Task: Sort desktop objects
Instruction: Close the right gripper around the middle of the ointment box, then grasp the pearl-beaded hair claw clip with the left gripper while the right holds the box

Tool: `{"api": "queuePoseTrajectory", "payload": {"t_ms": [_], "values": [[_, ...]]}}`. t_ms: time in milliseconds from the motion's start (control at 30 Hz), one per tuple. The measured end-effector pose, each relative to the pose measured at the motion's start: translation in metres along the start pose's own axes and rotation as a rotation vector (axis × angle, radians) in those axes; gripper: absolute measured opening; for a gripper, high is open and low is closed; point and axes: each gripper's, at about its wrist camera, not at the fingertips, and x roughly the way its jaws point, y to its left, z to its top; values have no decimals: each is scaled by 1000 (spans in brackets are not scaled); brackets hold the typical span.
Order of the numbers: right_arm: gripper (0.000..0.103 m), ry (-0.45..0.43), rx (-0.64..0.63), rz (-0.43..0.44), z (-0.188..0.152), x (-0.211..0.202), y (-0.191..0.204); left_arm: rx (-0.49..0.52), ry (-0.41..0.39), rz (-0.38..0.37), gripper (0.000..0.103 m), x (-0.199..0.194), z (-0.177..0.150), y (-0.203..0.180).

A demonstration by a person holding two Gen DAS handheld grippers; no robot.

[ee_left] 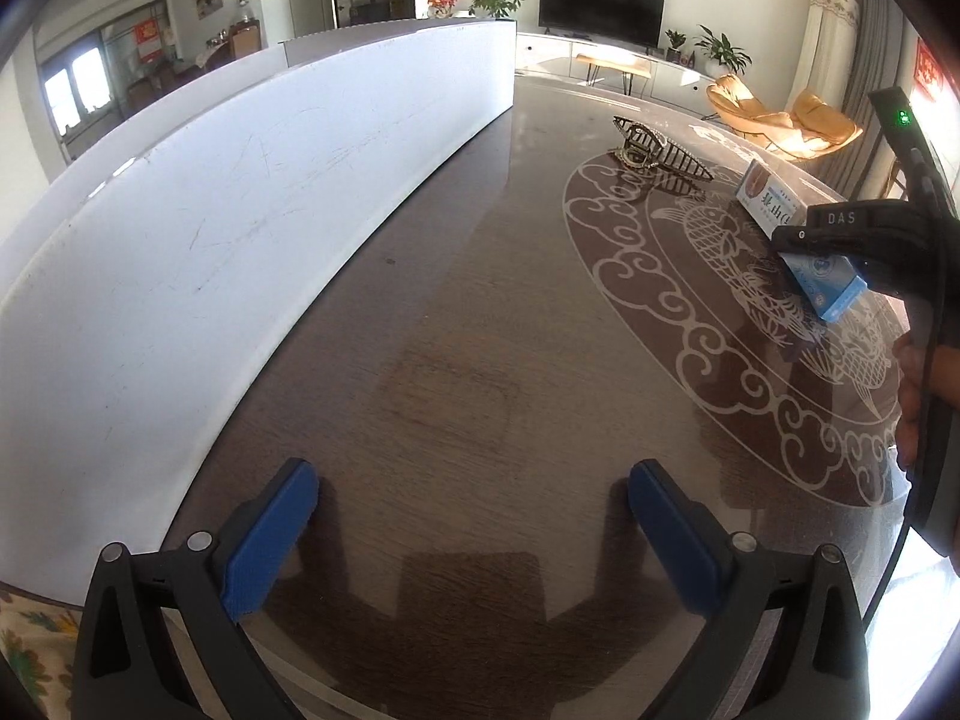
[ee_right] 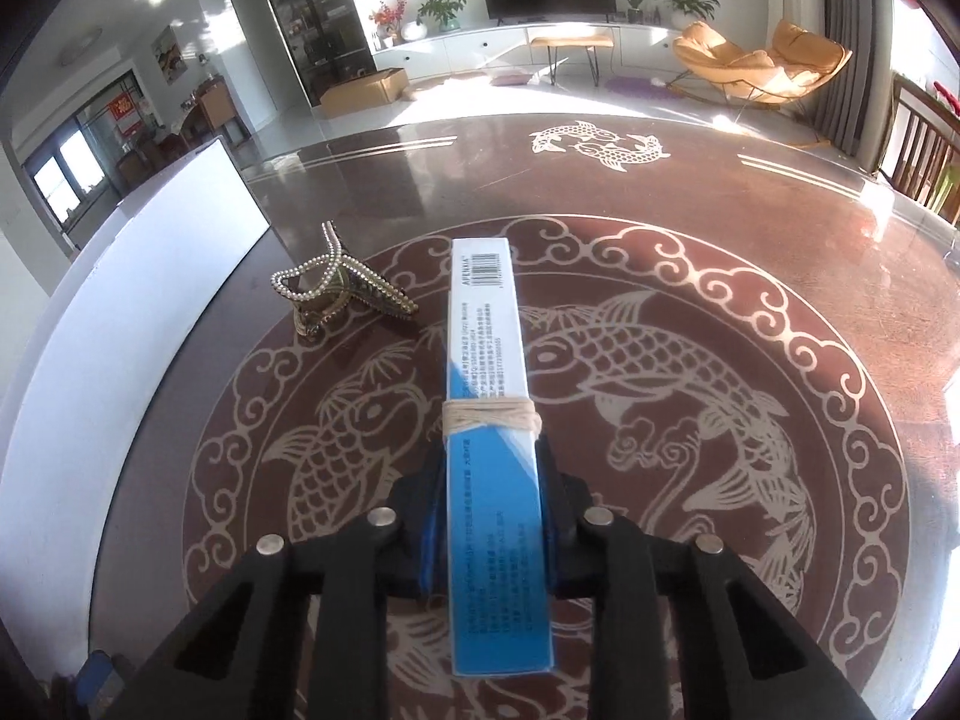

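A long blue-and-white carton [ee_right: 489,420] bound with pale string lies lengthwise between the fingers of my right gripper [ee_right: 489,462], which is shut on it over the dark table with the fish pattern. In the left wrist view the same carton [ee_left: 822,282] shows at the far right under the black right gripper [ee_left: 840,246]. A pearl-studded hair claw [ee_right: 336,294] rests on the table left of the carton; the left wrist view has the hair claw [ee_left: 651,150] further back. My left gripper [ee_left: 474,534] stands open over bare table, nothing between its blue pads.
A tall white board [ee_left: 240,210] stands along the table's left side, also seen as the white board [ee_right: 138,300] in the right wrist view. The round table [ee_right: 720,252] reaches back towards a TV unit, plants and orange chairs. A hand [ee_left: 912,396] holds the right gripper.
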Motion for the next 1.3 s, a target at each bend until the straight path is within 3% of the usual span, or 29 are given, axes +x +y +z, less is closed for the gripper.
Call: {"api": "queuePoseTrajectory", "payload": {"t_ms": [167, 333, 500, 533, 567, 667, 867, 1300], "values": [[26, -14, -45, -9, -31, -26, -23, 1, 0, -2, 103, 2, 1, -1], [26, -32, -141, -94, -82, -67, -48, 1, 0, -2, 103, 2, 1, -1], [29, -68, -150, -136, -126, -100, -72, 2, 0, -1, 103, 2, 1, -2], [36, -70, -142, -134, -129, -101, -77, 2, 0, -1, 103, 2, 2, -3], [52, -71, -124, -132, -129, -103, -80, 2, 0, -1, 103, 3, 3, -4], [83, -47, -86, -145, -128, -100, -88, 2, 0, -3, 103, 5, 2, -3], [96, -26, -113, -133, -130, -97, -83, 2, 0, -2, 103, 5, 2, -3], [103, -13, -123, -118, -129, -91, -83, 10, 36, -10, 103, 7, 5, -15]]}}
